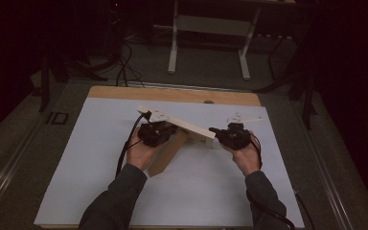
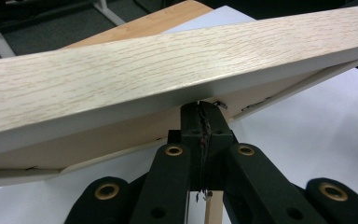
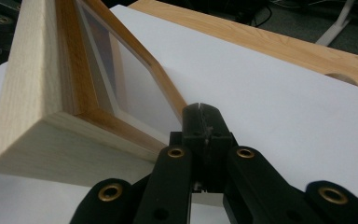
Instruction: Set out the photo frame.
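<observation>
A light wooden picture frame (image 1: 182,125) stands tilted on the white sheet, one side raised and one edge resting on the sheet. My left gripper (image 1: 169,131) is shut beside its left part. In the left gripper view the closed jaws (image 2: 200,109) touch the frame's (image 2: 168,60) underside, below the pale back board; I cannot tell whether they pinch anything. My right gripper (image 1: 214,130) is shut at the frame's right end. In the right gripper view its closed tips (image 3: 200,112) sit against the inner edge of the frame (image 3: 28,93), beside the glass pane (image 3: 135,88).
A white sheet (image 1: 100,158) covers most of the wooden table (image 1: 172,94), which has a round hole (image 1: 208,101) at its far edge. White desk legs (image 1: 172,48) and cables (image 1: 124,67) are on the floor beyond. The room around is dark.
</observation>
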`<state>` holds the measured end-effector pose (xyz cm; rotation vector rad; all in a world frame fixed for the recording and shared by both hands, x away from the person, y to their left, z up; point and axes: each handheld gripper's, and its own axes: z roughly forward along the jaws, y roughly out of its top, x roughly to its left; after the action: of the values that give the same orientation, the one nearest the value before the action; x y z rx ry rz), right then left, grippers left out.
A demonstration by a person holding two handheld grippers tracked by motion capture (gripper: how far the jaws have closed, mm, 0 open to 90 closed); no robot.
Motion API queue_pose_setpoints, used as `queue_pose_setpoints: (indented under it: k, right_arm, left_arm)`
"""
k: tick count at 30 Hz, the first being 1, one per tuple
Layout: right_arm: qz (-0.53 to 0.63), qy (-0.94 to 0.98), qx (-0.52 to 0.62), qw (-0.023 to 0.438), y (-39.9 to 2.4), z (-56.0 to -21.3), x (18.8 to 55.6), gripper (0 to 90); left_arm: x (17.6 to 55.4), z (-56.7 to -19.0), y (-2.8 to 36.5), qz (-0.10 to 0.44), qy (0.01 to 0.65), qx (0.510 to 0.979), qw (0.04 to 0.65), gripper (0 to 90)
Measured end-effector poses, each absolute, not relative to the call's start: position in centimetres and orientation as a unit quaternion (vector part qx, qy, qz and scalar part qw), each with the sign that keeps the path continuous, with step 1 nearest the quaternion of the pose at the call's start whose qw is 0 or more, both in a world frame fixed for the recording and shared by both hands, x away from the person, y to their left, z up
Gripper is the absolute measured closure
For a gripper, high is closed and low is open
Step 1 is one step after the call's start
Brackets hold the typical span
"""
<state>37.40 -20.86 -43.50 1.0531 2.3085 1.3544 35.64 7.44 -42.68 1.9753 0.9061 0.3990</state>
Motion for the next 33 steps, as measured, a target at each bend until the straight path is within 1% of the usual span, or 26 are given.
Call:
queue_pose_setpoints:
  k: [14,33]
  right_arm:
    - [0.468,0.796,0.360,0.131,-20.7,-43.5,37.3,89.9]
    - [0.468,0.802,0.350,0.128,-20.4,-43.4,36.8,89.9]
  left_arm:
    - [35.4,-42.5,6.5,0.154,0.356,0.803,0.452,90.0]
    - [35.7,-42.8,5.8,0.151,0.359,0.804,0.450,90.0]
